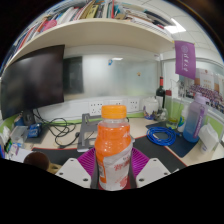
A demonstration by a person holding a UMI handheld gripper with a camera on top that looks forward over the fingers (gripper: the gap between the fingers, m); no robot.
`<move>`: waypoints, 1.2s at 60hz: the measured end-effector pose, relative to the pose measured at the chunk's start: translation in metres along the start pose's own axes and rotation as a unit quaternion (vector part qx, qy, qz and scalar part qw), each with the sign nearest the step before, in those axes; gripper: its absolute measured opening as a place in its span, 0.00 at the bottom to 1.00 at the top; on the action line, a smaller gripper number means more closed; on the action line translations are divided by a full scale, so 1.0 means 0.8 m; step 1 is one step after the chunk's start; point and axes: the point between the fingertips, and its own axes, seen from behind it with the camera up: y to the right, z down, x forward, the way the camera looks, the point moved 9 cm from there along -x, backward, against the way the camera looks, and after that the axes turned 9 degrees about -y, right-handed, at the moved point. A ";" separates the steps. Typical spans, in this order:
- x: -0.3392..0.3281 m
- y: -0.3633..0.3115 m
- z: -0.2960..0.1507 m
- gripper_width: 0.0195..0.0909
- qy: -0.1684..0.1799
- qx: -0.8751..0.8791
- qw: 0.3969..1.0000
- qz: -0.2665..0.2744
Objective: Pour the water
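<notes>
Bottle grasp before pouring water.
Orange bottle [114, 150] stands upright between the fingers of the tool [113, 172], near on the surface [160, 152]; its pads hug both sides, seemingly clamped. Keep the grip firm and low on the body, lifting straight before tilting.
</notes>
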 end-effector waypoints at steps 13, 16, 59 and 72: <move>-0.007 0.002 0.008 0.47 0.016 0.001 1.000 -0.011; -0.009 0.004 0.009 0.51 0.011 0.008 1.000 -0.010; -0.232 -0.025 0.035 0.79 -0.138 -0.050 0.989 -0.005; -0.323 -0.051 0.011 0.79 -0.108 -0.044 0.993 0.012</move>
